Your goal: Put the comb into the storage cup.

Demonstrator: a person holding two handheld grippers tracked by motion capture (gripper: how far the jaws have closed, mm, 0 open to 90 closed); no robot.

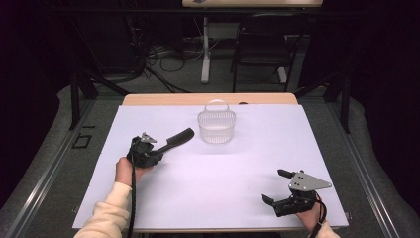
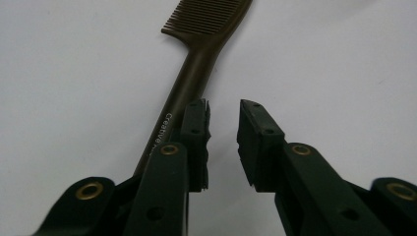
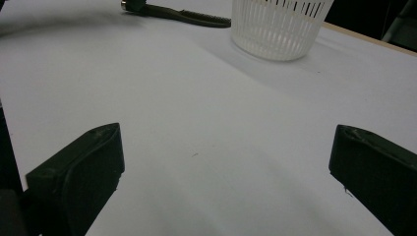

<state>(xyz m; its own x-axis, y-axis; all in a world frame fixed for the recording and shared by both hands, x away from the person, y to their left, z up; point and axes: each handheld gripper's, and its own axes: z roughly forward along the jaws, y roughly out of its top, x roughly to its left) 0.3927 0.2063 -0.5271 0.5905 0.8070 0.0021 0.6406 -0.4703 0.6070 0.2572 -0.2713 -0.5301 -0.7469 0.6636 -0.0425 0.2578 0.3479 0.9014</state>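
Observation:
A dark brown comb [image 1: 178, 138] lies on the white sheet, teeth end toward the basket. My left gripper [image 1: 161, 148] sits at its handle end. In the left gripper view the jaws [image 2: 223, 110] stand apart with bare sheet in the gap. The comb's handle [image 2: 194, 69] runs under and beside the left-hand jaw, not between the pads. My right gripper [image 1: 273, 186] rests near the front right of the table. Its jaws [image 3: 228, 142] are wide open over bare sheet. The right gripper view also shows the comb [image 3: 196, 17] far off.
A white slatted plastic basket [image 1: 216, 130] with a hoop handle stands at the back middle of the table, also seen in the right gripper view [image 3: 278, 29]. The white sheet [image 1: 223, 173] covers the tabletop. A chair and a table leg stand beyond the far edge.

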